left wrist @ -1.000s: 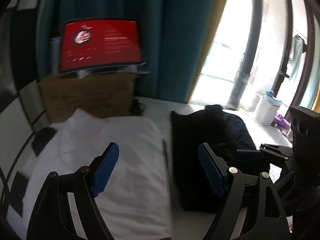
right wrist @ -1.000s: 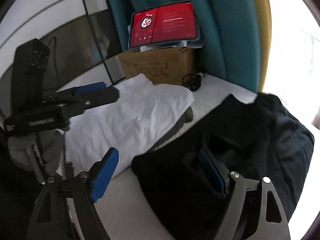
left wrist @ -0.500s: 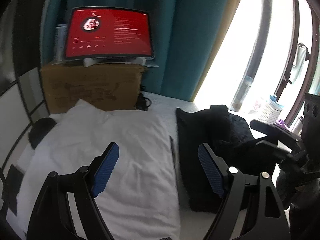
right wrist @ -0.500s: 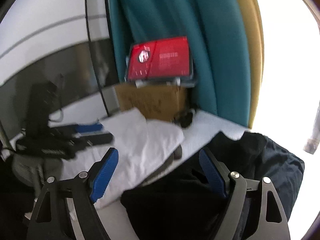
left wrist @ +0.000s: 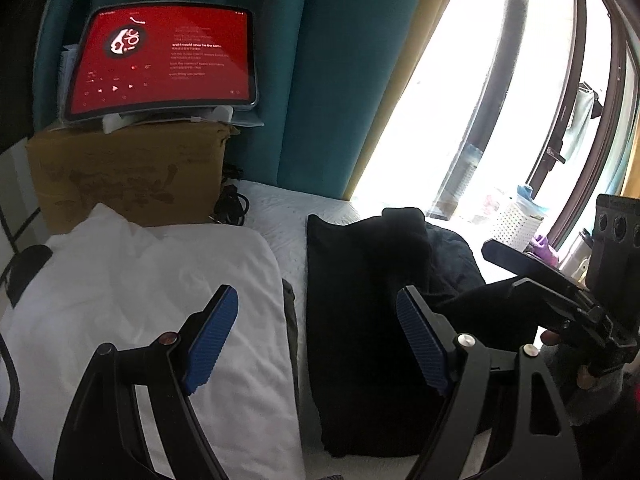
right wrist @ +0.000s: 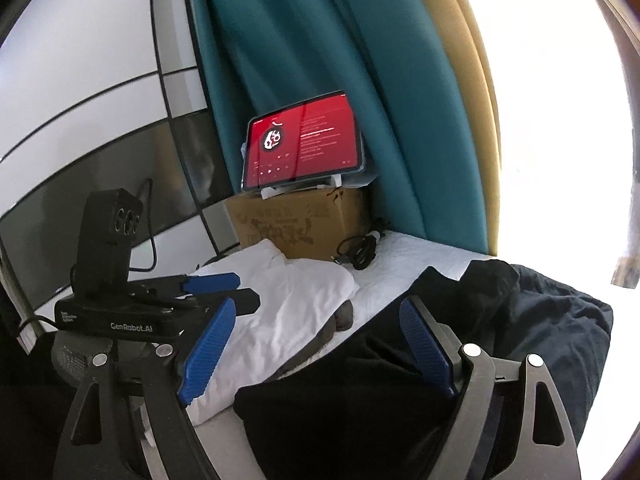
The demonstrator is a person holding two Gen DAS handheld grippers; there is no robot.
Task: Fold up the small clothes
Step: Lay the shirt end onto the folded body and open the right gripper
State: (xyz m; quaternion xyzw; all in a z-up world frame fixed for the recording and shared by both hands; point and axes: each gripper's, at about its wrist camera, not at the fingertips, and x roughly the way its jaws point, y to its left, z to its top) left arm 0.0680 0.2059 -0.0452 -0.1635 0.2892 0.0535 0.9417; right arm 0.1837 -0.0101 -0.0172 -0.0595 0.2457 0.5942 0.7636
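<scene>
Beneath both spread-fingered grippers, the folded black garment (left wrist: pixel 360 320) runs lengthwise toward the curtain (left wrist: pixel 340 80).

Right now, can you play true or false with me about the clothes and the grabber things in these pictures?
1. The left gripper is open and holds nothing. True.
2. The tablet with the red screen lies flat on the bed. False: it stands propped on the cardboard box.
3. The white garment lies beside the black garment. True.
4. The right gripper is pinching the black garment. False: it is open and holds nothing.
5. The curtain behind the box is pink. False: it is teal.
</scene>
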